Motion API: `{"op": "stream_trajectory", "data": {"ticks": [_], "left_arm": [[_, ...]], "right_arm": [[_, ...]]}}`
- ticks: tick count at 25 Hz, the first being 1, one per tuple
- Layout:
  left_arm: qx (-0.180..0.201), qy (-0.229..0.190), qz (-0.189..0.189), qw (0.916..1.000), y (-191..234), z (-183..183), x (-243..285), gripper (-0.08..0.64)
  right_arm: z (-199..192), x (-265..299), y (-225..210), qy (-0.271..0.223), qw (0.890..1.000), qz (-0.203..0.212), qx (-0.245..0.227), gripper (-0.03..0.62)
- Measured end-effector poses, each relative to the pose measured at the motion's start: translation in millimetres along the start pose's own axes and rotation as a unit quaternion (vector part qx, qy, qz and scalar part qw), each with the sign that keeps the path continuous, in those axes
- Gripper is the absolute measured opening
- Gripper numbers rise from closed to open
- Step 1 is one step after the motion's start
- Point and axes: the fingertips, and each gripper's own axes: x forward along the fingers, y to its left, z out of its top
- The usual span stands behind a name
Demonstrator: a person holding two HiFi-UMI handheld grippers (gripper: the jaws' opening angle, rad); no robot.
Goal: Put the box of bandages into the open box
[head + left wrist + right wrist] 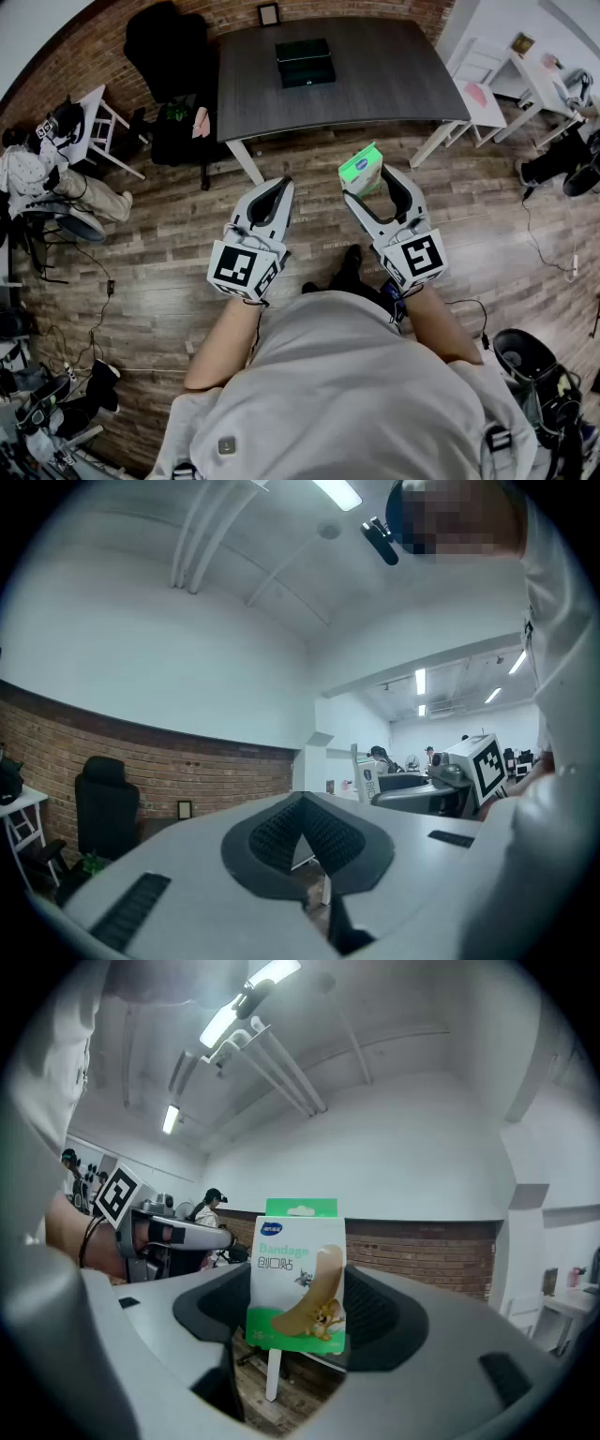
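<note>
The green and white box of bandages (361, 169) is held upright in the air between the jaws of my right gripper (368, 180), which is shut on it. In the right gripper view the box of bandages (298, 1279) fills the gap of the right gripper (300, 1312), printed face towards the camera. My left gripper (280, 186) hovers beside it, shut and with nothing in it; the left gripper (302, 800) shows its pads meeting at the tips. The open box (305, 63), dark, lid up, sits on the far half of the dark table (375, 89), well ahead of both grippers.
A black office chair (169, 42) stands at the table's left. A white desk and chair (478, 89) are on the right. A person (37, 173) sits at far left. Cables lie across the wooden floor (141, 244).
</note>
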Motion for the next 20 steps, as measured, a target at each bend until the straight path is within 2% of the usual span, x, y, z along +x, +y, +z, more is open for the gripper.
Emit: {"op": "stream_trajectory", "data": {"ticks": [12, 20], "left_arm": [[-0.021, -0.005, 0.023, 0.9995, 26, -6, 46, 0.014], [-0.027, 0.005, 0.030, 0.9992, 38, -17, 116, 0.014]], "right_arm": [[-19, 32, -47, 0.011, 1.000, 0.002, 0.014, 0.307], [-35, 58, -113, 0.005, 1.000, 0.008, 0.024, 0.307]]}}
